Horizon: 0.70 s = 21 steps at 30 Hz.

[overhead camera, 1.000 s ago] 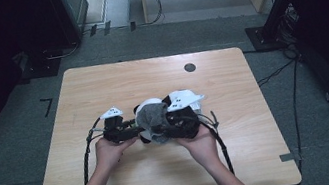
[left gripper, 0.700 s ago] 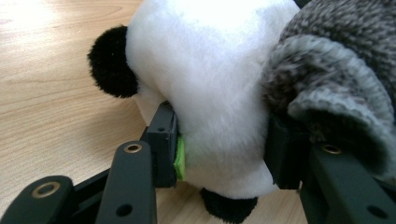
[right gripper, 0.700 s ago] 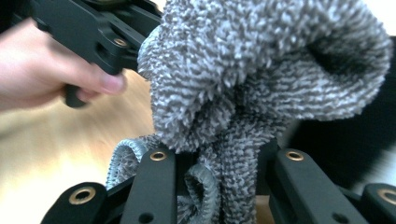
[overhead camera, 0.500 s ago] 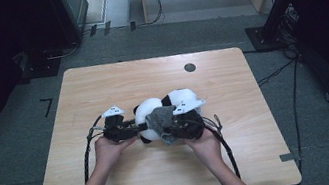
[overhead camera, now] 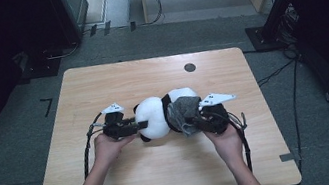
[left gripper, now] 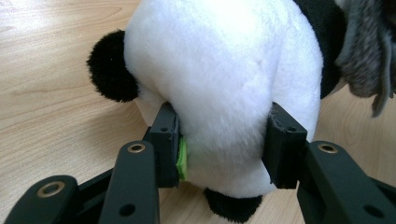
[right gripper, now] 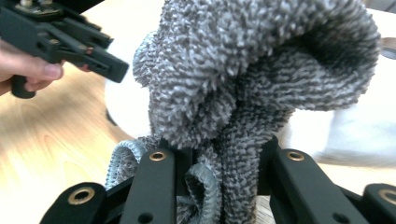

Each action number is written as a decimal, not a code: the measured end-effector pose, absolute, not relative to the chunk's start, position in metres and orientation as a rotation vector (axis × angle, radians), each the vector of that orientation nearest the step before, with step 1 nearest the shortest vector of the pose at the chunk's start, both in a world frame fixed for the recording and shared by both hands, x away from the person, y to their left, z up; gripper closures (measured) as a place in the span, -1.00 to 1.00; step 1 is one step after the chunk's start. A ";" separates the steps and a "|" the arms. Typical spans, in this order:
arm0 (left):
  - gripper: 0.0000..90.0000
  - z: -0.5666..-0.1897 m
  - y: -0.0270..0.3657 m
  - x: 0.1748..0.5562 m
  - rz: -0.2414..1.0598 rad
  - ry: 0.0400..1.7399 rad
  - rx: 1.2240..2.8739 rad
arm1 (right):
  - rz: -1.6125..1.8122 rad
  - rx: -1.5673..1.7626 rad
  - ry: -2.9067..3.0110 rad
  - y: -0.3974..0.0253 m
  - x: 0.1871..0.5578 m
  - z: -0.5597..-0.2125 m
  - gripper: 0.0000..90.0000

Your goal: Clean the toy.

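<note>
A black-and-white panda plush toy (overhead camera: 156, 116) lies on its side in the middle of the wooden table (overhead camera: 149, 74). My left gripper (overhead camera: 133, 126) is shut on the toy's white head (left gripper: 224, 84), one jaw on each side; a black ear (left gripper: 112, 74) sticks out to the left. A grey fuzzy cloth (overhead camera: 183, 112) drapes over the toy's body. My right gripper (overhead camera: 192, 120) is shut on a bunched fold of that grey cloth (right gripper: 243, 93). The left gripper (right gripper: 60, 32) and its hand appear at the upper left of the right gripper view.
A small round dark hole (overhead camera: 189, 67) marks the far side of the table. Cables trail from both grippers toward the near edge. Dark equipment and a stand (overhead camera: 281, 12) sit on the floor around the table.
Both grippers have spread apart: the left moved left with the toy's head, the right moved right with the cloth. The toy now lies stretched out between them.
</note>
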<state>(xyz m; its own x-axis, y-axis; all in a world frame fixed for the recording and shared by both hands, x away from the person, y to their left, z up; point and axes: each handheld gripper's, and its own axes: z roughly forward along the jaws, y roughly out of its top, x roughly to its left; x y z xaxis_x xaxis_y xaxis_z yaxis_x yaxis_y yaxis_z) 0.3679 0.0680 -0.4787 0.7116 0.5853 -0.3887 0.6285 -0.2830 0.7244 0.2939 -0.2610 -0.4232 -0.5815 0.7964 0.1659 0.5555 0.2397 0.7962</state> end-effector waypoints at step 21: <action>0.21 -0.480 0.069 0.369 -0.060 0.936 1.961 | 1.168 1.525 2.089 -0.324 0.310 -0.440 0.57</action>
